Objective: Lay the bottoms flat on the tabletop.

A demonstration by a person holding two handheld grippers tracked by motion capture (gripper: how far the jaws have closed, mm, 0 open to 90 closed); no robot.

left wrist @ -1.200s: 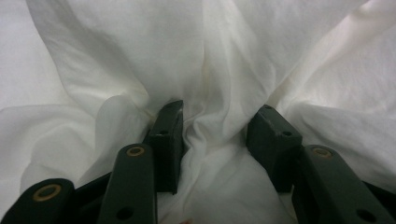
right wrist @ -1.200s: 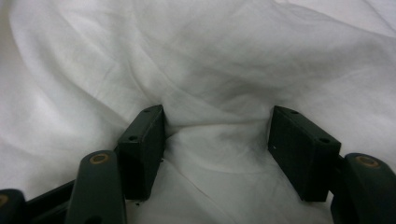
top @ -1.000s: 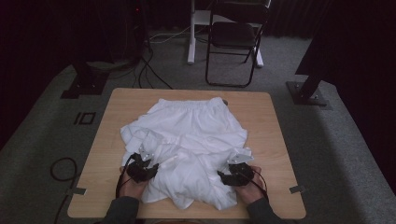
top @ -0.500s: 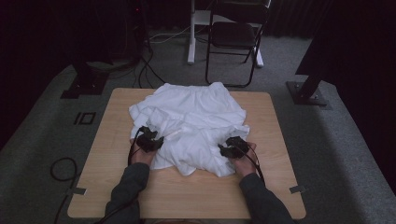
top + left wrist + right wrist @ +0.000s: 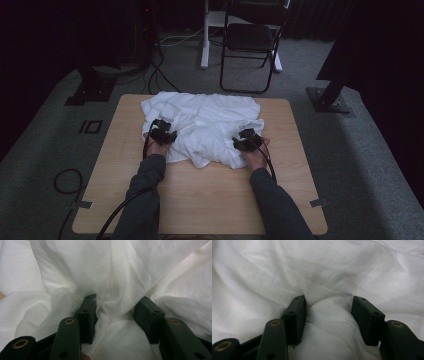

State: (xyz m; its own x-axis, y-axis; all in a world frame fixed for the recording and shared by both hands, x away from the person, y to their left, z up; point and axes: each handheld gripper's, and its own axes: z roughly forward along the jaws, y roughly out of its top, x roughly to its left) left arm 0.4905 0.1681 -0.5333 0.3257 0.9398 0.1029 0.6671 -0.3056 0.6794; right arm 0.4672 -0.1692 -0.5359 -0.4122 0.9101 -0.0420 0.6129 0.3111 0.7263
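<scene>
I have both grippers, left (image 5: 161, 131) and right (image 5: 245, 140), jaws apart around bunched cloth (image 5: 210, 125), the left's just widening, the right's just narrowing, to fold its near edge up the table (image 5: 200, 195).

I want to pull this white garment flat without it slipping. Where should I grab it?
Grip the white garment at its bunched near edge, coming level from the person's side. The folds there stand up thick, as between the left gripper and right gripper jaws.

Cloth (image 5: 205, 125) on table's (image 5: 200, 200) far half
</scene>
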